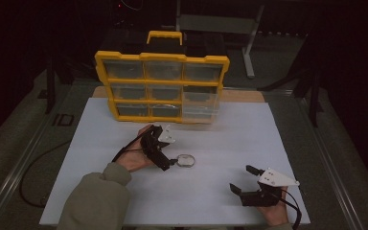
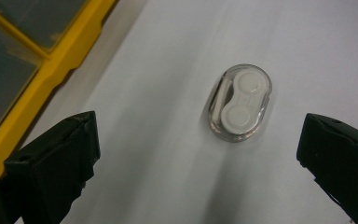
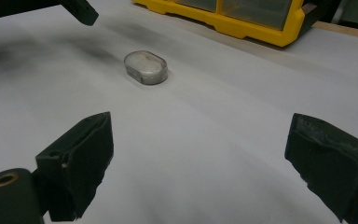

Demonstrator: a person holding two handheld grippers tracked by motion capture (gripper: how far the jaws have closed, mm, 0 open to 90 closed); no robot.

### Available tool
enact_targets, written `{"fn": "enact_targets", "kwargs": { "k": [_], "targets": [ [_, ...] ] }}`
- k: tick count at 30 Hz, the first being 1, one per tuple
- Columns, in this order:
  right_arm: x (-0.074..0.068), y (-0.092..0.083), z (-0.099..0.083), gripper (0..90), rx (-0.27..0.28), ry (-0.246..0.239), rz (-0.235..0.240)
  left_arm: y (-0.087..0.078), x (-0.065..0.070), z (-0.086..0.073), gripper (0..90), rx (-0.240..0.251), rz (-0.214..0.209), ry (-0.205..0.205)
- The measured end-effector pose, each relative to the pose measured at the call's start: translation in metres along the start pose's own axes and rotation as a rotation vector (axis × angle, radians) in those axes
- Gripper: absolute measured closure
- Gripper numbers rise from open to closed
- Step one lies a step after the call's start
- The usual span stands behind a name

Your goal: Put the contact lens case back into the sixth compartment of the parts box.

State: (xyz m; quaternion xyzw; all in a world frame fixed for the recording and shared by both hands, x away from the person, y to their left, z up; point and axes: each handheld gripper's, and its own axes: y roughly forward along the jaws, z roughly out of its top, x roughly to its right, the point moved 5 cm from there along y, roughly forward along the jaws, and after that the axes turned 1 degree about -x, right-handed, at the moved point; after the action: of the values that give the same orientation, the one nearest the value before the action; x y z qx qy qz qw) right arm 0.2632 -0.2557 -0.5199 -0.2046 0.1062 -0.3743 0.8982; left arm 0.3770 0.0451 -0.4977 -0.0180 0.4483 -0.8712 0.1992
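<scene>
**Left tongs poised over the small clear case**

A small clear oval case (image 2: 240, 102) holding a white two-lobed insert lies flat on the white bench (image 1: 220, 143), near its middle and in front of the yellow compartment organizer (image 1: 162, 86). The left tongs (image 1: 170, 163) sit just beside it, spread wide; in the left gripper view the case lies ahead, between the jaws and nearer the right-hand one, its long axis running roughly away from the camera. The right tongs (image 1: 242, 178), also spread and empty, rest well apart. The left hand looks better placed to close on it.
</scene>
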Motion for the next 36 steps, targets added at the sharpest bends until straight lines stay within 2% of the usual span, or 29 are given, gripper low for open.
{"fn": "enact_targets", "kwargs": {
  "k": [21,25,28,36],
  "targets": [
    [0.000,0.000,0.000,7.8,-0.002,0.000,0.004,0.029,0.006,0.013,2.2,-0.077,-0.087,0.009],
    [0.000,0.000,0.000,7.8,-0.002,-0.001,0.004,0.035,0.007,0.015,3.3,-0.094,-0.100,0.011],
    [0.000,0.000,0.000,7.8,-0.001,-0.002,0.007,0.039,0.008,0.016,4.7,-0.102,-0.115,-0.002],
    [0.001,0.000,0.000,7.8,-0.001,0.000,0.004,0.050,0.011,0.016,10.3,-0.138,-0.125,0.003]
  ]
}}
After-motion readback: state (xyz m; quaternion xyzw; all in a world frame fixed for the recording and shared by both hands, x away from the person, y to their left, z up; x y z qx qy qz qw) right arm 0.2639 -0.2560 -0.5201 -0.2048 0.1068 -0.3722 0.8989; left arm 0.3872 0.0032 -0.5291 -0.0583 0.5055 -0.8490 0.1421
